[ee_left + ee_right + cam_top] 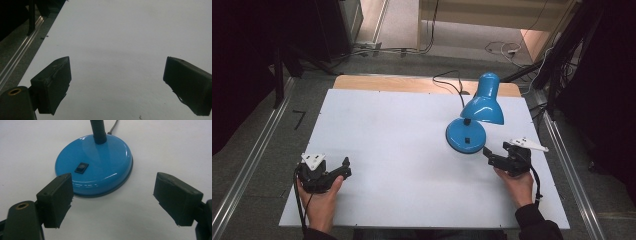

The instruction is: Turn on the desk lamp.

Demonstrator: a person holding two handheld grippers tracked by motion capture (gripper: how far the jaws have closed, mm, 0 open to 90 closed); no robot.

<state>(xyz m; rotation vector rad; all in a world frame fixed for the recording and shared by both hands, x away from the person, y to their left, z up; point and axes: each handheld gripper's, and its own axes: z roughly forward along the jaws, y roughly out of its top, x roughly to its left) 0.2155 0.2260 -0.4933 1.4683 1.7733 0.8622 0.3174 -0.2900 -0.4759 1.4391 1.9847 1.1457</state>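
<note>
High view showed the lamp [468, 134] near the tabletop's [402, 150] right edge, the right gripper [492, 156] just beside its base, fingers spread. Left gripper [343, 167] idled, spread, near the front-left corner. Pressing the switch [81, 167] likely needed a gentle, centred touch.

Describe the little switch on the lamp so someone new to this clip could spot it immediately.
Start at the white table top and find the blue desk lamp on its right half, near the right tool. On the lamp's round base sits a small black rocker switch, in front of the black gooseneck. It is the only dark patch on the glossy blue disc.
</note>
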